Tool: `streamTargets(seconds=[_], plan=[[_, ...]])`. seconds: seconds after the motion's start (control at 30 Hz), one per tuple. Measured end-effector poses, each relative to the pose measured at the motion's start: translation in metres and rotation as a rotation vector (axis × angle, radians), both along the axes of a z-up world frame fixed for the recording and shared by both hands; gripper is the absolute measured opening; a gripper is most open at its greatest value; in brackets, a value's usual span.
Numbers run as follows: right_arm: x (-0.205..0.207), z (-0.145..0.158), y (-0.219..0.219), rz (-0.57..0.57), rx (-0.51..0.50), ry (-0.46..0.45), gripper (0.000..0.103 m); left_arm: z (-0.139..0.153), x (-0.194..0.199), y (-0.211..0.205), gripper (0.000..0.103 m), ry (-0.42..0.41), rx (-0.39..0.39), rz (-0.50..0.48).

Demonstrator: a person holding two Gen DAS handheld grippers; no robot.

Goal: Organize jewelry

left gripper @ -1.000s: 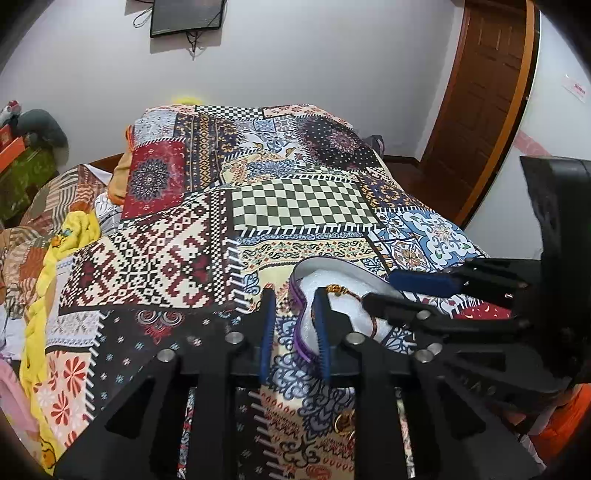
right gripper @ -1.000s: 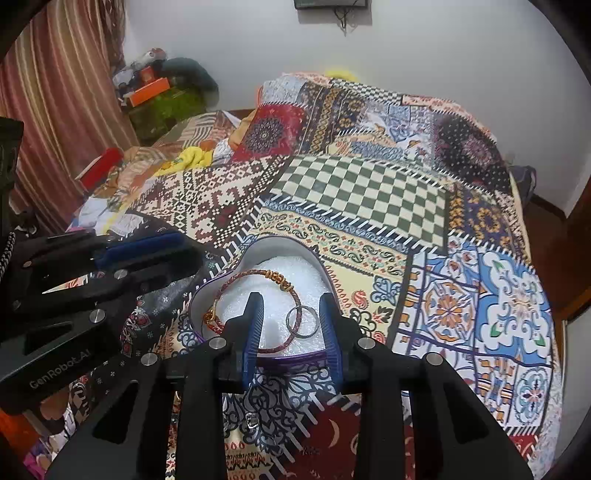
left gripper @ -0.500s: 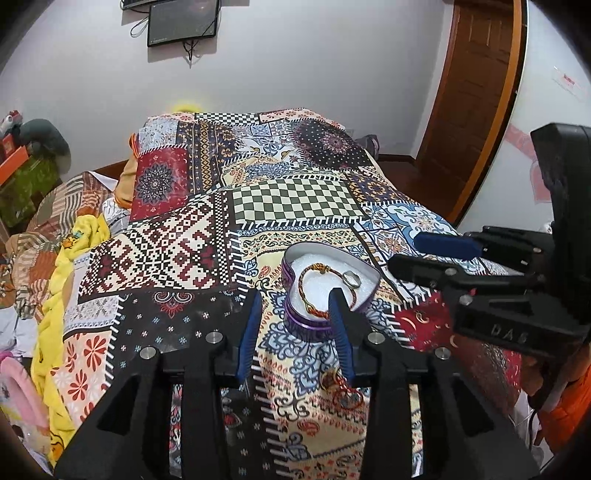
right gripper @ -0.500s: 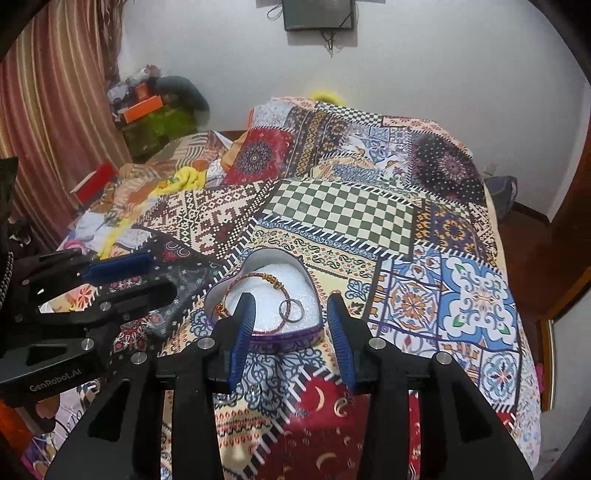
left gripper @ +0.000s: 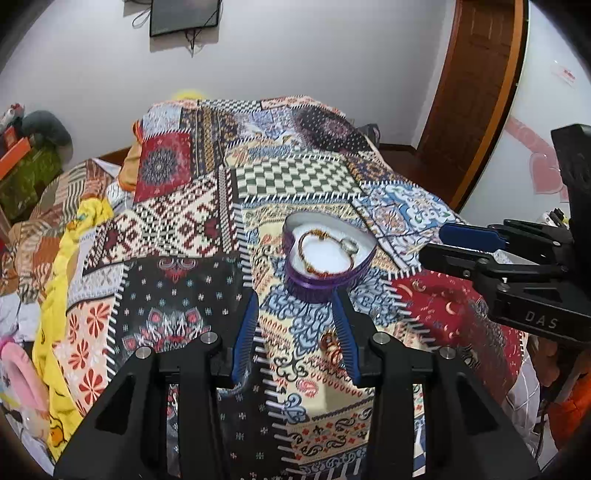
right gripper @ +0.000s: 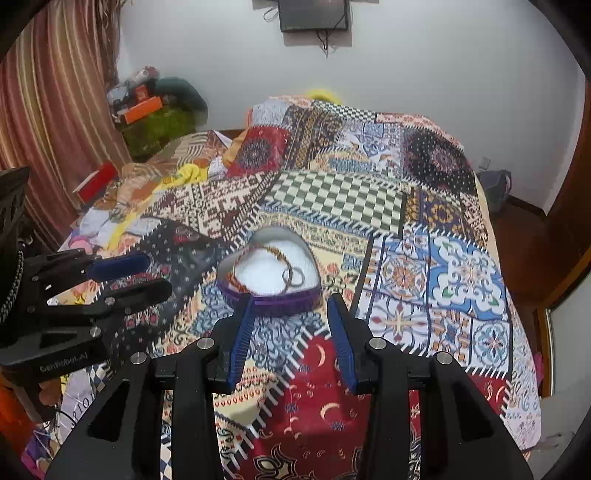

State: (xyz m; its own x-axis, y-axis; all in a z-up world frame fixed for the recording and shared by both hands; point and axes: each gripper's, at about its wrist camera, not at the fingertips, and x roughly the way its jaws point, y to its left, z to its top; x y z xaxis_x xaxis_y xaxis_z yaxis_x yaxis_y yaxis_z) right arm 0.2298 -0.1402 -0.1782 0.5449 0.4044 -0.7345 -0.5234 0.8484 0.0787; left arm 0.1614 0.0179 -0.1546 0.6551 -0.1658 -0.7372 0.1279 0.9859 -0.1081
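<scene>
The bedroom had white walls and a bed spread with a busy patchwork quilt [left gripper: 177, 229] that filled most of both views. Nearest the left camera, the left gripper [left gripper: 295, 332] hovered over the quilt with its blue-padded fingers spread apart and nothing between them. Just inside its right finger a small coppery piece of jewelry [left gripper: 330, 344] lay on the quilt (too blurred to say whether it was a ring or an earring). The right gripper [right gripper: 288, 334] was likewise released and empty, poised above a red patch with crescent moons. Just beyond both sets of fingertips sat the heart-shaped box [left gripper: 325, 284], purple on the outside with a white lining, resting lidless on the quilt. Inside it lay a reddish beaded bracelet [right gripper: 258, 271] curving along the lining, and beside it, toward the right lobe of the heart, a silver ring [right gripper: 293, 277], close to the bracelet and possibly overlapping it. Farther back came a green-and-white checkered patch [right gripper: 340, 201], then piled clothes and a yellow cloth [left gripper: 59, 258] at the left of the bed. On the far wall hung a dark screen [left gripper: 184, 14], and a brown wooden door [left gripper: 476, 92] stood to the right.
</scene>
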Motion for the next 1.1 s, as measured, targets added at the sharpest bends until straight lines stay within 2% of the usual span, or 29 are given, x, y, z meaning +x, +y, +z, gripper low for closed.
streamTargets(seconds=[0.4, 0.67, 0.8, 0.9, 1.1], plan=[[-0.001, -0.048, 0.014, 0.019, -0.071, 0.093, 0.037, -0.037, -0.003, 0.017, 0.041, 0.103, -0.013, 0.032], [0.0, -0.055, 0.023, 0.05, -0.078, 0.1, 0.037, -0.045, -0.002, 0.015, 0.041, 0.123, -0.031, 0.003], [0.001, -0.058, 0.026, 0.063, -0.085, 0.104, 0.019, -0.043, -0.001, 0.011, 0.041, 0.111, -0.029, -0.009], [0.0, -0.059, 0.027, 0.078, -0.09, 0.094, 0.012, -0.042, 0.0, 0.008, 0.041, 0.108, -0.028, -0.015], [-0.004, -0.054, 0.025, 0.094, -0.06, 0.078, 0.012, -0.041, 0.0, 0.002, 0.041, 0.116, -0.047, -0.03]])
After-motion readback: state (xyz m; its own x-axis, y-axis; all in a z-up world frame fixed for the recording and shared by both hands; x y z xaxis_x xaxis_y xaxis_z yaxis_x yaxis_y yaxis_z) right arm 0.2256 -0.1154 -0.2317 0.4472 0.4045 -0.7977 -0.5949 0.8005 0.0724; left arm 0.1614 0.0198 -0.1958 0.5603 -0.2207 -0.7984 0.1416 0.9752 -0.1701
